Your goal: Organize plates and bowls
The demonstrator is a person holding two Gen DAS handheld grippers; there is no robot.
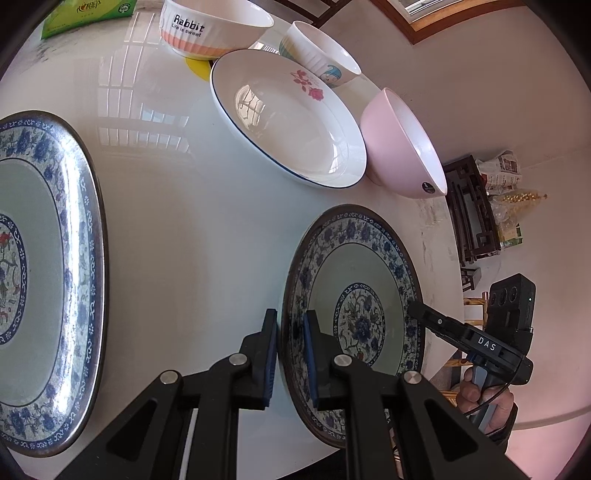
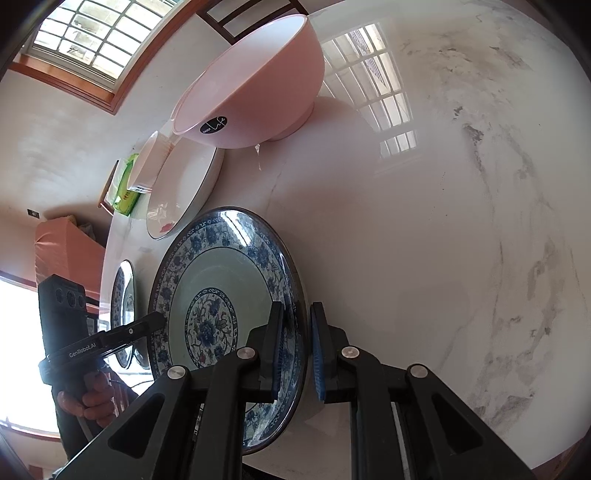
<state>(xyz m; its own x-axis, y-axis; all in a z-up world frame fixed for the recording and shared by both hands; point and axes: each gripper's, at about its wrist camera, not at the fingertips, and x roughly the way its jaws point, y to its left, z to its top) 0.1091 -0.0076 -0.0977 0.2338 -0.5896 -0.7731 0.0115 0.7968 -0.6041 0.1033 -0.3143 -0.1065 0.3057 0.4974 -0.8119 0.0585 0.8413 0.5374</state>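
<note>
A round blue-and-white floral plate (image 1: 373, 273) lies near the table's edge, and both grippers hold it by opposite rims. My left gripper (image 1: 291, 354) is shut on its near-left rim, blue pads on either side of the edge. My right gripper (image 2: 297, 347) is shut on the same plate (image 2: 221, 273) at its right rim. In the left wrist view the right gripper's finger (image 1: 436, 321) touches the plate's far rim. A large oval blue-and-white platter (image 1: 44, 280) lies to the left.
Behind stand a white plate with a red flower (image 1: 291, 122), a pink bowl (image 1: 399, 147), a small white cup (image 1: 317, 51), a "Rabbit" bowl (image 1: 207, 29) and a green box (image 1: 85, 14). The white marble table (image 2: 443, 221) ends just right of the held plate. A hand (image 1: 476, 391) grips the right tool.
</note>
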